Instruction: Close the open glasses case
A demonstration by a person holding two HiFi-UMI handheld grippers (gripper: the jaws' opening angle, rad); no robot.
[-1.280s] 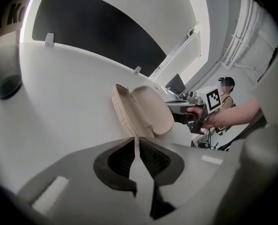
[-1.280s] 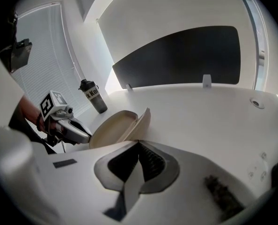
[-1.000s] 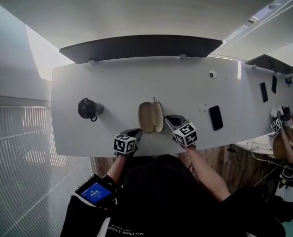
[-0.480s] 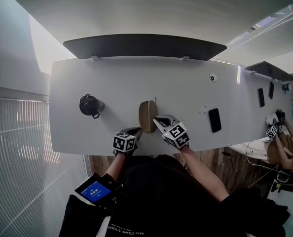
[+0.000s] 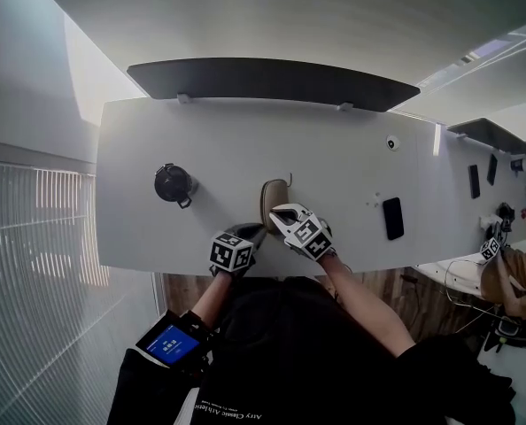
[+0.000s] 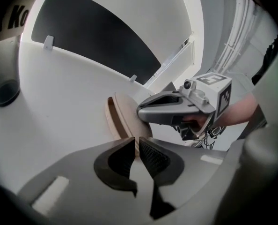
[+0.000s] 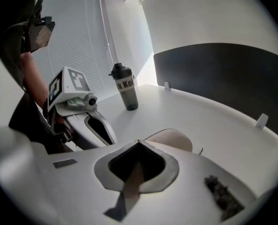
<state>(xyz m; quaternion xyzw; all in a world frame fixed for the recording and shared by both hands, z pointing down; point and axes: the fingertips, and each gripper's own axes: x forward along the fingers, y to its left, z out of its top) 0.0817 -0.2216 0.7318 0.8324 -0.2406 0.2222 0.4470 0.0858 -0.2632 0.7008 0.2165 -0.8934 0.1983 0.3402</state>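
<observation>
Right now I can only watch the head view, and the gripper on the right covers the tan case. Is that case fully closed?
Observer: Not quite. The left gripper view looks at the glasses case side-on, and a dark slit shows between its two halves.
Visitor: So is that gripper squeezing the case between its jaws?
Observer: No. In the right gripper view, the right gripper has its jaws together with nothing between them. Its closed tip points at the case's upper half, but I cannot tell whether it is pressing.
</observation>
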